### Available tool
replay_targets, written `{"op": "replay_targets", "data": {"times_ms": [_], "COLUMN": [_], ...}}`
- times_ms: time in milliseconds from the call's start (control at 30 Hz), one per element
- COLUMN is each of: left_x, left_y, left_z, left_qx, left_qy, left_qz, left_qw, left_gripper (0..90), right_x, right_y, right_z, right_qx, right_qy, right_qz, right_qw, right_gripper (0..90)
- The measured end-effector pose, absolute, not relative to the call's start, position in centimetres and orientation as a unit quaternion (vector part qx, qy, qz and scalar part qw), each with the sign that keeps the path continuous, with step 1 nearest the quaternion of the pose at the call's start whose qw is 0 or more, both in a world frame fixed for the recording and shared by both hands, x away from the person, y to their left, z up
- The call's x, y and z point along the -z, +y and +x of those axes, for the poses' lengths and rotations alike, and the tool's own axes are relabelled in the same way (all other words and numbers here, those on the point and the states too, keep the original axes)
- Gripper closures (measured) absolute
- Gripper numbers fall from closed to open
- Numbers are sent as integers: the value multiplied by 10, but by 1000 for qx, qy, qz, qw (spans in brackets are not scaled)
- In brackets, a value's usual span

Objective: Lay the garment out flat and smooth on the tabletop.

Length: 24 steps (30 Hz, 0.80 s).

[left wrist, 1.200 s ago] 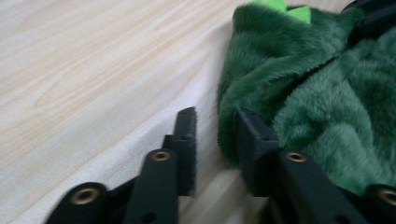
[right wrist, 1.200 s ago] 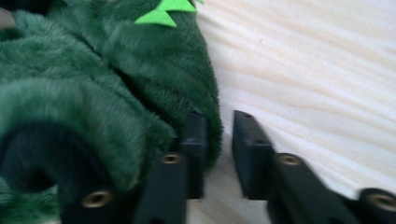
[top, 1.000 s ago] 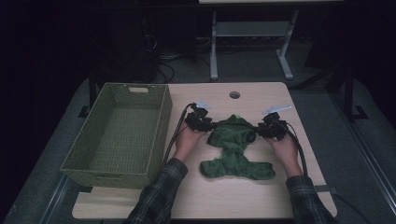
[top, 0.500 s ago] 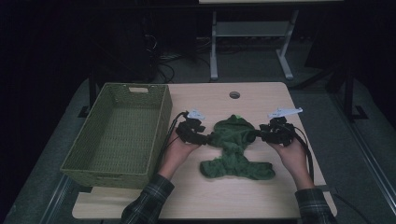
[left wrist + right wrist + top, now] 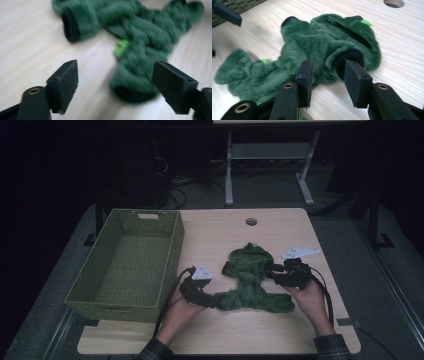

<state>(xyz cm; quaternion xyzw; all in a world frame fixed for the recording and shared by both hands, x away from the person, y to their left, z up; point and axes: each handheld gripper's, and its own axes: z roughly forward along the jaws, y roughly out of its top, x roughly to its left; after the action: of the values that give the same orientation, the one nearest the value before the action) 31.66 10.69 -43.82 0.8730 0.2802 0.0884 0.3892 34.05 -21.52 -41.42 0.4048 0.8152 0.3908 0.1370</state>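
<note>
A green fuzzy pet garment [image 5: 252, 282] lies flat on the wooden table [image 5: 220, 232]. My left gripper [image 5: 207, 299] sits at its near-left corner. In the left gripper view the gripper [image 5: 117, 85] is wide open, its jaws having just been opening, and a leg cuff [image 5: 132, 91] lies loose between them, untouched. My right gripper [image 5: 274, 274] is at the garment's right sleeve. In the right gripper view the gripper [image 5: 328, 72] is open, its jaws having opened a little. The sleeve's dark cuff [image 5: 349, 58] lies just past its fingertips, unpressed.
An empty green woven basket [image 5: 80, 295] stands on the table's left side, close to my left hand. A round cable hole [image 5: 251, 222] is at the table's far middle. Dark floor, cables and a white stand [image 5: 230, 170] lie beyond the table.
My left gripper has moved toward the near edge, from the garment's upper left sleeve to its lower left corner, and its jaws have spread. My right gripper has drifted slightly nearer.
</note>
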Motion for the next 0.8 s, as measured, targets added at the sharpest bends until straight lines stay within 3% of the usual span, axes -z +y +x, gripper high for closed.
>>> {"op": "replay_targets", "data": {"times_ms": [333, 800], "left_x": [458, 476], "left_y": [116, 131], "left_z": [282, 260], "left_qx": [-91, -100], "left_qy": [281, 258], "left_qz": [878, 885], "left_qw": [376, 374], "left_gripper": [130, 126], "right_x": [416, 412], "right_y": [-195, -150], "right_z": [322, 300], "right_qx": [-393, -404], "right_qy": [826, 847], "right_qz": [381, 327], "right_qw": [133, 112], "right_gripper": [590, 613]}}
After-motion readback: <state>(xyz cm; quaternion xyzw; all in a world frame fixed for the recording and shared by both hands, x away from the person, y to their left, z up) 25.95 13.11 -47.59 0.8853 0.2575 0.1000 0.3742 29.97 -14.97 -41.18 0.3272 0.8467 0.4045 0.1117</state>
